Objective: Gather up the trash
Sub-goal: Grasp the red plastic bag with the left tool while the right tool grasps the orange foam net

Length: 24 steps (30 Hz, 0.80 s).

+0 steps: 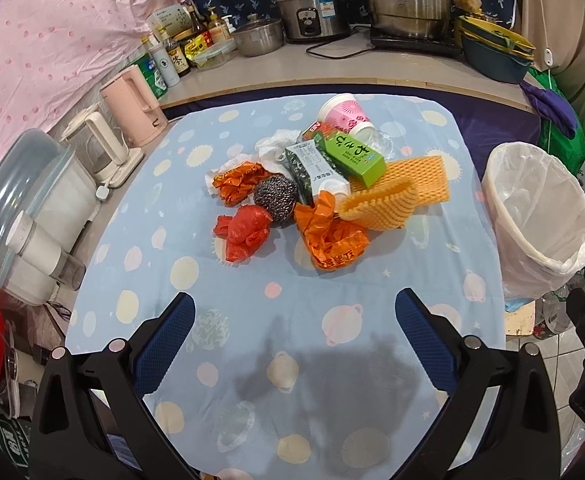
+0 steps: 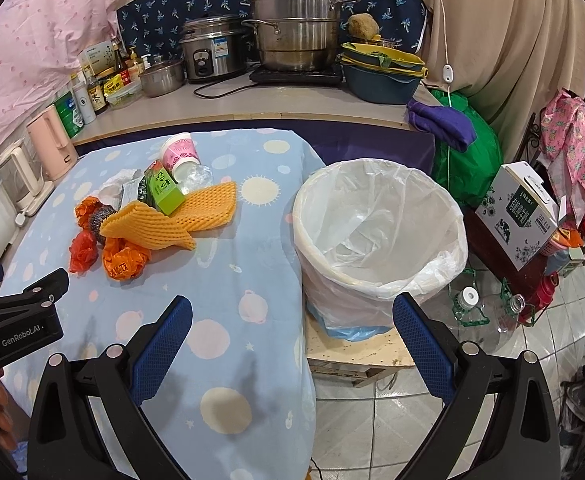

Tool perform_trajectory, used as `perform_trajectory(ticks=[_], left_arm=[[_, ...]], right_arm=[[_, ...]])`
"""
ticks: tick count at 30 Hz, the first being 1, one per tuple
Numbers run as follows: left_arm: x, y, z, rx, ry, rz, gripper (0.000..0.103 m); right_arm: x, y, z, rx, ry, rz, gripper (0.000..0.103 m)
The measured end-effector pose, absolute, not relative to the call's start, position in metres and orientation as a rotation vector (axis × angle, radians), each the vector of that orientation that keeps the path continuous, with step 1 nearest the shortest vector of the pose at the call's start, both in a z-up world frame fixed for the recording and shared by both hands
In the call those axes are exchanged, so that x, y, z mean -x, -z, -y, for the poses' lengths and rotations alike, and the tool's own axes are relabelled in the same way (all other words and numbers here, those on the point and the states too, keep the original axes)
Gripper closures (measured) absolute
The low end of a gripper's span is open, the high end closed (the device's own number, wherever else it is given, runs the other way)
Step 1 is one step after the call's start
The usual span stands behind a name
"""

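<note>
A heap of trash lies mid-table on the blue spotted cloth [image 1: 252, 320]: a red plastic bag [image 1: 244, 232], orange bags [image 1: 330, 240], a steel scourer [image 1: 275, 199], orange foam netting [image 1: 384, 204], a green carton [image 1: 356, 154], a pink paper cup [image 1: 344, 114] and white tissue [image 1: 276, 144]. The heap also shows in the right wrist view [image 2: 148, 216]. A white-lined bin [image 2: 376, 240] stands right of the table, also in the left wrist view [image 1: 540, 216]. My left gripper [image 1: 294, 308] is open and empty, short of the heap. My right gripper [image 2: 292, 312] is open and empty, at the table's right edge near the bin.
Kettles [image 1: 132, 112] and appliances [image 1: 40, 216] line the table's left side. A counter behind holds steel pots [image 1: 404, 0], a rice cooker [image 1: 312, 8], bottles and basins [image 2: 384, 72]. A milk box [image 2: 520, 220] and empty bottles [image 2: 488, 312] sit on the floor right.
</note>
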<state>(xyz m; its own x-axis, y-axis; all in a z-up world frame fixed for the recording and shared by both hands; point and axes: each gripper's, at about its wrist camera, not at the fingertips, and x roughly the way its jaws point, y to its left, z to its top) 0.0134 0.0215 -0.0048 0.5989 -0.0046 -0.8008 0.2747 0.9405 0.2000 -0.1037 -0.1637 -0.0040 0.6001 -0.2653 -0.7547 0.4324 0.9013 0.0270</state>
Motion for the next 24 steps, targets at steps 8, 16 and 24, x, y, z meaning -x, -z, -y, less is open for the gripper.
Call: perform_trajectory(ticks=[8, 16, 24], left_arm=[[-0.040, 0.016, -0.051, -0.274, 0.122, -0.950, 0.007], [-0.068, 0.026, -0.089, -0.217, 0.076, -0.973, 0.007], [-0.088, 0.039, -0.120, -0.172, 0.051, -1.002, 0.007]], right_arm=[[0.065, 0.019, 0.144, -0.221, 0.337, -0.857, 0.007], [0.021, 0.028, 0.114, -0.224, 0.243, -0.849, 0.007], [-0.021, 0.029, 0.083, -0.211, 0.165, -0.819, 0.007]])
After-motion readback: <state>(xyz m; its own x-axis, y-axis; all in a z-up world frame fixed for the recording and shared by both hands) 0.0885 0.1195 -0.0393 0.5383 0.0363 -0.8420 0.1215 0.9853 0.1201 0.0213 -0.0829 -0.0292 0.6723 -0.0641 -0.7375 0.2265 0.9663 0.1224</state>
